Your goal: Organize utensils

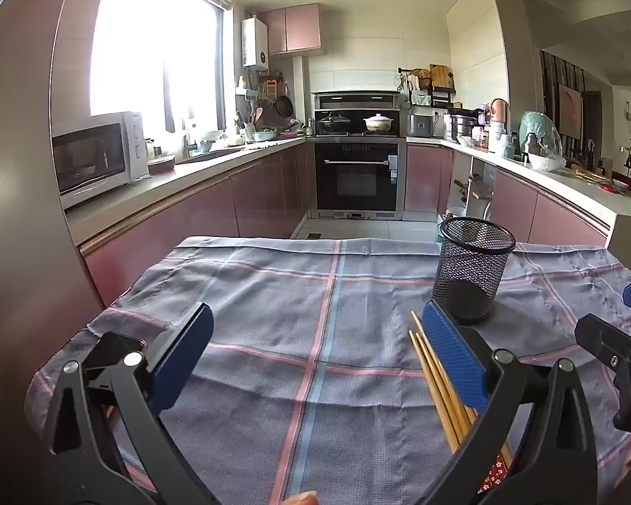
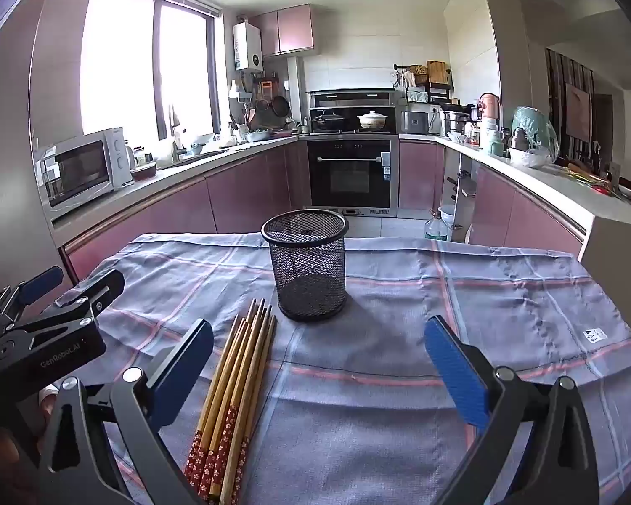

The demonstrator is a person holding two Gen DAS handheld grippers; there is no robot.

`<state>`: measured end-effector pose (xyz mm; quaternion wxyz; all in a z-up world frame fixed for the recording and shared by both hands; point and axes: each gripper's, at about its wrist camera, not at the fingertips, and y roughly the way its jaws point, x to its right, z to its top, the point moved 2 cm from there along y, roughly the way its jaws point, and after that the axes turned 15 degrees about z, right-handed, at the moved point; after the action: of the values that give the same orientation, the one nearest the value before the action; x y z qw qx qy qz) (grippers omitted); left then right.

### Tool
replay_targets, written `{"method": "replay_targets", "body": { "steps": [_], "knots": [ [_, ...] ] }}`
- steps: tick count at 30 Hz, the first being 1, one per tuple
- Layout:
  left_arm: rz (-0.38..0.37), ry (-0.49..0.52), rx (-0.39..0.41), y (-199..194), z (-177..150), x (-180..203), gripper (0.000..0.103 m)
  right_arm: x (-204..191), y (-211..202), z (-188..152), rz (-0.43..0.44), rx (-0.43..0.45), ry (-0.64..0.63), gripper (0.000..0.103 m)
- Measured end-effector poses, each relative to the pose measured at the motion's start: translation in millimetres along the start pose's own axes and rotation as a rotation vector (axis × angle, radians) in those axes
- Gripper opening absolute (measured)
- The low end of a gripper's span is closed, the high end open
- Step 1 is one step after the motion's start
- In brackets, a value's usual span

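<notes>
1. Now your left claw (image 1: 317,336) stands wide over the checked cloth (image 1: 273,294) on the desk, gripping nothing.
2. Your bundle of chopsticks (image 2: 235,383) lies flat on the cloth, tips toward the black mesh holder (image 2: 305,265) standing upright.
3. Your right claw (image 2: 319,345) gapes wide, empty, chopsticks just inside its left finger.

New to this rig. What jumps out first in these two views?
A black mesh holder stands upright mid-table on the plaid cloth. Just before it lies a bundle of wooden chopsticks with red floral handles. Both grippers, left and right, hang open above the cloth.
</notes>
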<state>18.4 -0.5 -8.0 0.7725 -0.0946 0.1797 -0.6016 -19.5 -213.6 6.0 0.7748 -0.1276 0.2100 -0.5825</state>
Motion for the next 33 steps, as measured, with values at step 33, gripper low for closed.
{"method": "replay_targets", "body": {
  "steps": [33],
  "knots": [
    [-0.017, -0.015, -0.001, -4.9, 1.5, 3.2, 0.098, -1.7, -0.4, 2.6, 0.019, 0.012, 0.024, 0.097]
  ]
}}
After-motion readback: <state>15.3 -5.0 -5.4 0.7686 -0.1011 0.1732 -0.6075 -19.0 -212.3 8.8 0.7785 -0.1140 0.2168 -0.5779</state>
